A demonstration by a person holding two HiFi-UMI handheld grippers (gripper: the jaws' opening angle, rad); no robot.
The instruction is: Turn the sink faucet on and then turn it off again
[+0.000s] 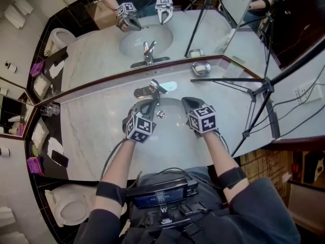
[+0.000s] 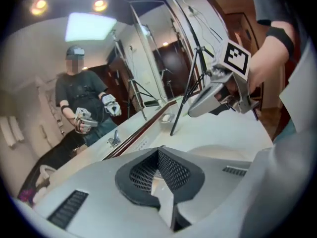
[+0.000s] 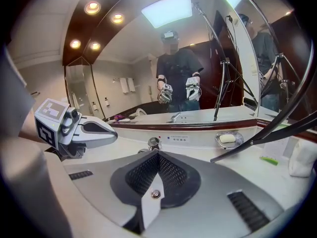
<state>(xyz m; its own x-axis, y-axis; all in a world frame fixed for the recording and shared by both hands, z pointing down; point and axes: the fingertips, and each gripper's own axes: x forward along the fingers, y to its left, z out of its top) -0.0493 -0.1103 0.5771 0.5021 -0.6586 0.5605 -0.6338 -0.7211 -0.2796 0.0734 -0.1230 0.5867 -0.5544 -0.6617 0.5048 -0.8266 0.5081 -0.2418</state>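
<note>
Two grippers over the sink basin, and they cover most of it. The left gripper has its jaws pressed together with nothing between them. The right gripper is the same, closed and empty. One chrome faucet stands at the basin's far rim, just beyond the left gripper's tips and probably clear of them, though the overlap makes that hard to judge. In the right gripper view only the faucet's top shows above the jaws. One soap dish sits far right against the mirror. One tripod stands on the right, a leg crossing the counter near the right gripper. Left of the basin the marble counter lies open, apart from one glass at its far-left edge.
</note>
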